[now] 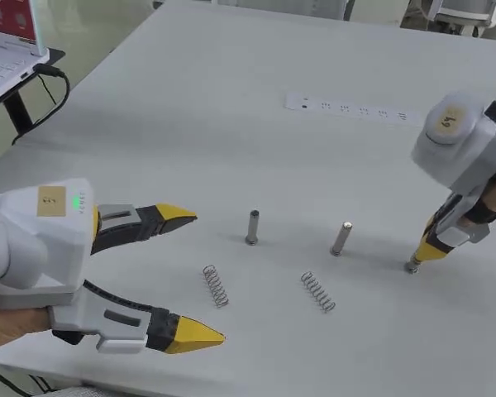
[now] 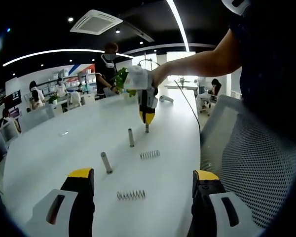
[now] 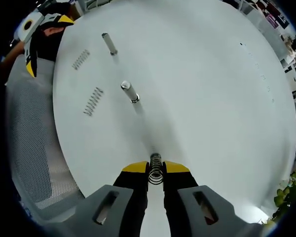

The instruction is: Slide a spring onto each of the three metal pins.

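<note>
Three metal pins stand on the white table: one [image 1: 253, 227], a second, tilted one [image 1: 341, 238], and a third [image 1: 412, 265] at the right. My right gripper [image 1: 426, 252] points down at the third pin. In the right gripper view that gripper [image 3: 156, 167] is shut on a spring [image 3: 156, 175] held over the pin's top. Two loose springs [image 1: 216, 285] [image 1: 317, 291] lie in front of the other pins. My left gripper [image 1: 190, 275] hovers open at the lower left with nothing between its jaws; its own view shows a spring [image 2: 131, 195] just ahead of it.
A white power strip [image 1: 351, 107] lies at the back of the table. A laptop [image 1: 4, 41] sits on a stand at the far left. A mesh chair [image 2: 246, 148] stands by the table's near edge. People sit at tables in the background.
</note>
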`<action>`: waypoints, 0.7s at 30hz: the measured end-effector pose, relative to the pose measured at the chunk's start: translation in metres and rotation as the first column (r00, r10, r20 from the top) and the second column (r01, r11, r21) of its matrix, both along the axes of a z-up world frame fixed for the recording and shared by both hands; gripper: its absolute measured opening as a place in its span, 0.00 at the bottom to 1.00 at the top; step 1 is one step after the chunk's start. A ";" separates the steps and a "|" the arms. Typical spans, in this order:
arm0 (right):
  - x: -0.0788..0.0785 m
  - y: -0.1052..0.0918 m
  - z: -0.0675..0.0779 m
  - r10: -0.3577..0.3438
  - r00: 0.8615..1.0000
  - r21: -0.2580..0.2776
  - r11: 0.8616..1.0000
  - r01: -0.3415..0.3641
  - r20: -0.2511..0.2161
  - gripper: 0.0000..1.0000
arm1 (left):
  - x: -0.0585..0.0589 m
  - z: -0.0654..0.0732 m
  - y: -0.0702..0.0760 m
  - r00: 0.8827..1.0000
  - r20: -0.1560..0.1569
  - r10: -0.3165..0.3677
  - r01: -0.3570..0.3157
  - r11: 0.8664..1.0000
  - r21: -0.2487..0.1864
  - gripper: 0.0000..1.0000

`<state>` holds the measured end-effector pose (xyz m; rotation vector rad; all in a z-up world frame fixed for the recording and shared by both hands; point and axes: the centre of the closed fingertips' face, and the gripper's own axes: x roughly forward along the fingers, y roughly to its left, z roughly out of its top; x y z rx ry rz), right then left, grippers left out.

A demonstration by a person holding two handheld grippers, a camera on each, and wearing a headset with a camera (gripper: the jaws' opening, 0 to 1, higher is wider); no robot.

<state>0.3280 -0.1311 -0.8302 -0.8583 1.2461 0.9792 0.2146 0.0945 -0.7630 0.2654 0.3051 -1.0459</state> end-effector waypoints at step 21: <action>0.001 0.002 -0.012 -0.009 1.000 0.000 1.000 0.009 0.005 0.09 | -0.001 -0.001 0.001 1.000 -0.003 0.003 -0.003 1.000 0.000 0.77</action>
